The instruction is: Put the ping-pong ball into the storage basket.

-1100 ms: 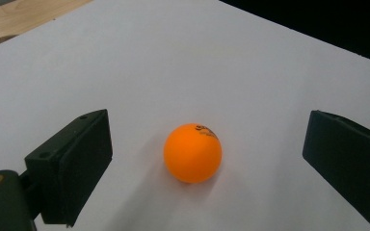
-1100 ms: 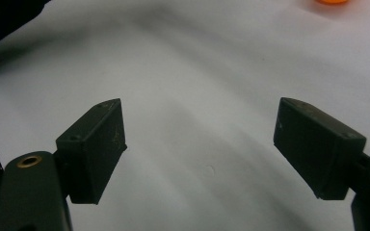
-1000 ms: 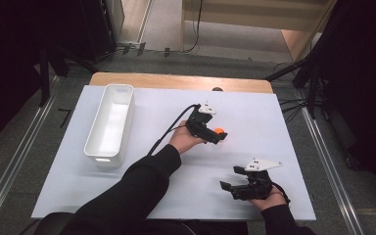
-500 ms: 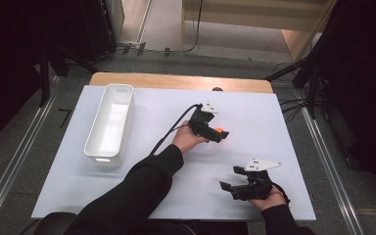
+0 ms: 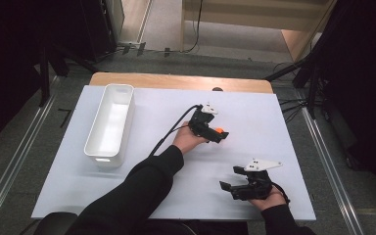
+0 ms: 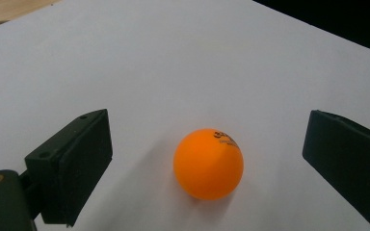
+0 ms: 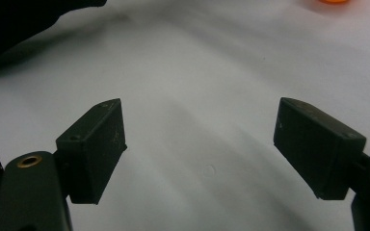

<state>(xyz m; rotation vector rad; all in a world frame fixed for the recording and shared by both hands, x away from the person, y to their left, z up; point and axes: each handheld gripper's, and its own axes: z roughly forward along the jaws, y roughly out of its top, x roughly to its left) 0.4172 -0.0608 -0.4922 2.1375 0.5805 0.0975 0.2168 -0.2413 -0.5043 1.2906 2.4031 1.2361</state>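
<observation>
An orange ping-pong ball (image 6: 208, 163) rests on the white table sheet (image 5: 254, 112) right of centre. My left gripper (image 6: 207, 139) is open, with one jaw on each side of the ball and a clear gap to both. From above, the left gripper (image 5: 218, 134) lies low over the ball (image 5: 219, 129). My right gripper (image 5: 227, 180) sits near the front right edge, jaws wide apart and pointing left, nothing between them. In the right gripper view the right gripper (image 7: 200, 144) frames bare sheet, and the ball (image 7: 335, 1) peeks in at the top edge.
A long white bin (image 5: 110, 122) stands on the left side of the sheet with nothing visible in it. A wooden table edge (image 5: 176, 81) runs along the far side. The left arm's black sleeve (image 5: 137, 191) crosses the front middle.
The left gripper has crept slightly to the right around the orange ball. The right gripper has stayed where it was.
</observation>
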